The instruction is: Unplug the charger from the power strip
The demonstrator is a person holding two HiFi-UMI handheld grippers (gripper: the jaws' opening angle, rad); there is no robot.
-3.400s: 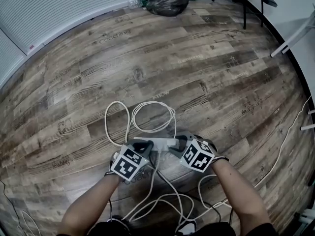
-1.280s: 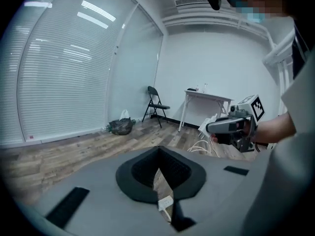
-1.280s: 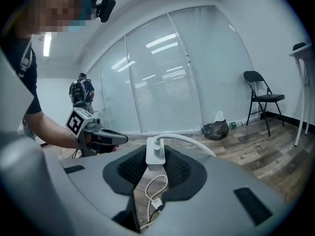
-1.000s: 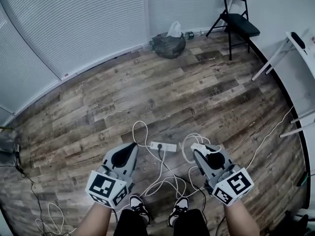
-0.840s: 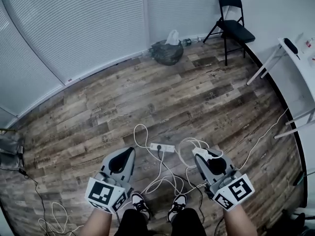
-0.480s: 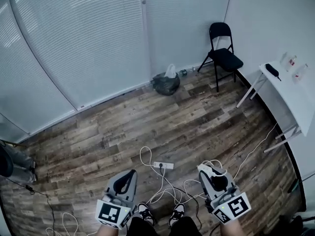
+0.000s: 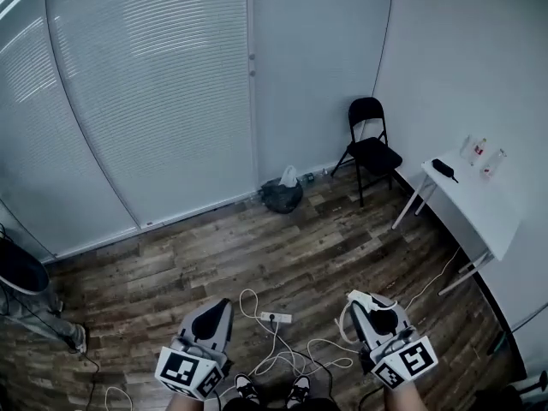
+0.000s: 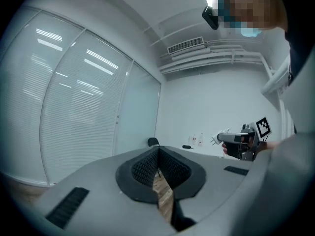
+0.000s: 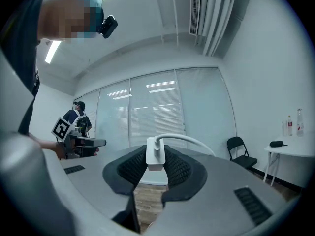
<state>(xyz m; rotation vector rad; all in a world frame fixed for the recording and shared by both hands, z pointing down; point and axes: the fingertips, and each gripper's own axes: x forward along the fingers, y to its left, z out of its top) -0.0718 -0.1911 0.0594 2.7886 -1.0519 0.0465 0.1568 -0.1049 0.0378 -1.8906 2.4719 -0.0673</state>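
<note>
black chair (image 7: 370, 144) | dark bag (image 7: 281, 197) on floor | white table (image 7: 469, 204)

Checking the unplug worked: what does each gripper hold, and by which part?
The right gripper pinches the white charger by its body's sides; left gripper holds nothing.

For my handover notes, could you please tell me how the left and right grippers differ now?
The right gripper clamps a white charger; the left gripper holds nothing. The right gripper's jaws stand apart round the charger; the left gripper's jaws meet at the tips. Both hover high above the power strip.
</note>
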